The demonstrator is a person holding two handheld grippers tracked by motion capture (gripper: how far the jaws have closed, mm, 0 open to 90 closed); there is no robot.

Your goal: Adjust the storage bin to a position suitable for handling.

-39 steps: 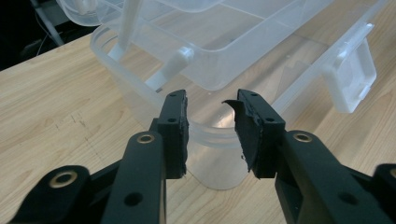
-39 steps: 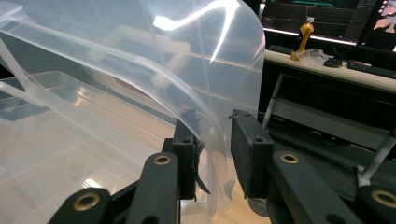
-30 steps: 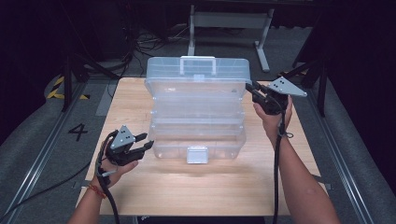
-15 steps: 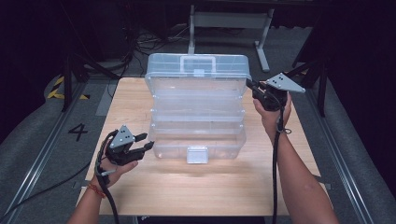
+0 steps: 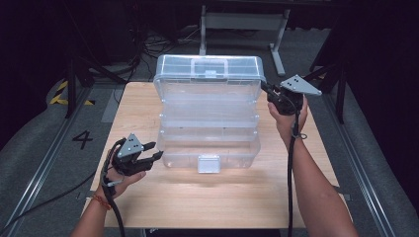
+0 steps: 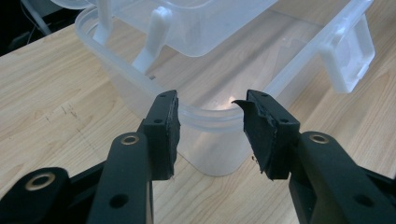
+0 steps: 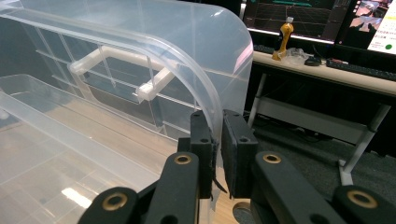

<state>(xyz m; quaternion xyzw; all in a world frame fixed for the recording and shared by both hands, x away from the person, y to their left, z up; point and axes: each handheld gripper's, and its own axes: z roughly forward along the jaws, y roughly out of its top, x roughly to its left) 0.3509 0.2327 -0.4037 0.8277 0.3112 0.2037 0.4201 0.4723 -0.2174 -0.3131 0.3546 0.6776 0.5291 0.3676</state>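
Observation:
A clear plastic tiered storage box stands open on the wooden table, its lid raised at the back. My right gripper is at the lid's right edge. In the right gripper view its jaws have just been closing, and the gripper is shut on the lid's curved rim. My left gripper is open beside the box's front-left corner. In the left gripper view the gripper faces that corner rim, pads apart from it.
A white latch hangs at the middle of the box's front wall. Inside the lid is a white handle. Dark floor, cables and a metal stand surround the table. Bare wood lies in front of the box.
The right hand has edged slightly at the lid's right edge. The left hand and the box stand as before.

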